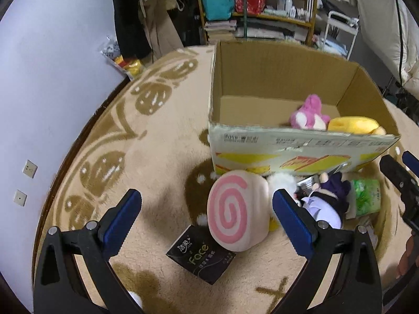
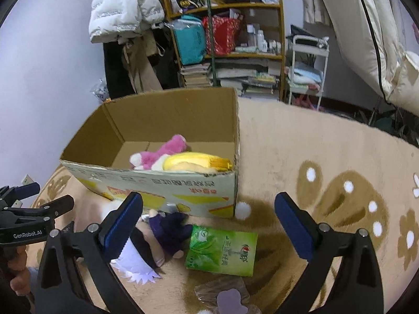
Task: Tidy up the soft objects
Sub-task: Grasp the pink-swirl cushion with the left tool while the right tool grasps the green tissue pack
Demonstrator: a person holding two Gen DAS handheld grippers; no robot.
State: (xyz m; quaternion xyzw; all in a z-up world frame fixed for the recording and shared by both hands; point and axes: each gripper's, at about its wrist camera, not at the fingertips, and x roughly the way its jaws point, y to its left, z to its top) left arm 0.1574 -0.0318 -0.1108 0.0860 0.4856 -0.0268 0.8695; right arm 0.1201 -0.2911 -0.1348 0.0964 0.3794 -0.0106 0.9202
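While unheld, round cushion (image 1: 237,213), pink spiral face

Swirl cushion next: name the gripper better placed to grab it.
Left. The left gripper is open with the swirl cushion between its fingers. The right gripper faces the purple doll and green pack.

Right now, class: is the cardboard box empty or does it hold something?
Not empty: the cardboard box holds a pink plush and a yellow plush.
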